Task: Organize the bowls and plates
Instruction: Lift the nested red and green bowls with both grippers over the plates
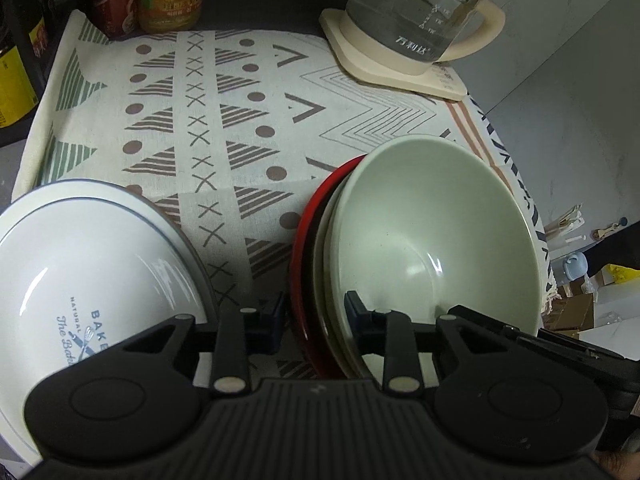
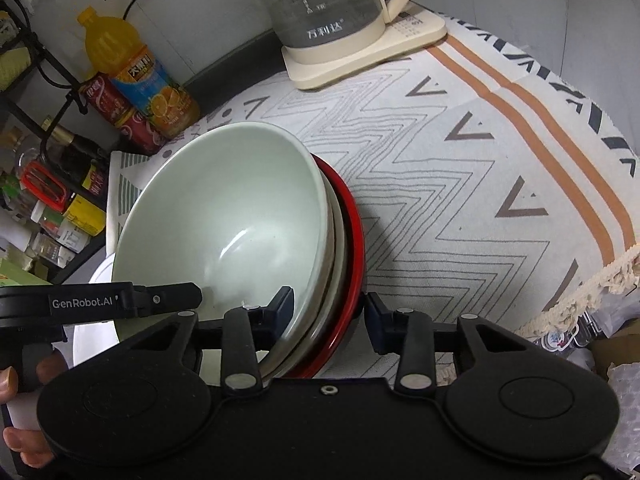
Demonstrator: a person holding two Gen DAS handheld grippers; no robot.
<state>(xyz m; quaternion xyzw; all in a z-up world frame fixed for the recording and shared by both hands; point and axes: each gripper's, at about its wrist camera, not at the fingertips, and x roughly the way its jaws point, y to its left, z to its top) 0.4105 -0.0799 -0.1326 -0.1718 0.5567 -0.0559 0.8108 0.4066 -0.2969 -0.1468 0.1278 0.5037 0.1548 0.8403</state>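
Left of the stack lies a white plate [image 1: 80, 264] with blue lettering, glossy and shallow. The stack itself, a pale green bowl [image 1: 436, 236] nested over a rimmed red plate [image 1: 304, 236], sits on the patterned cloth [image 1: 224, 128] in front of the glass kettle [image 1: 416, 12]. Both the left gripper [image 1: 314, 316] and the right gripper [image 2: 330, 316] are clenched on the stack's rims. Glazed ware likely handles heavy, rigid, slick and breakable; opposite rims look the surest hold.

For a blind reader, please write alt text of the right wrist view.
The right tongs straddle the rim of a stack: a green bowl nested on a red plate, over a patterned cloth. A glass kettle stands behind, a juice bottle at left.
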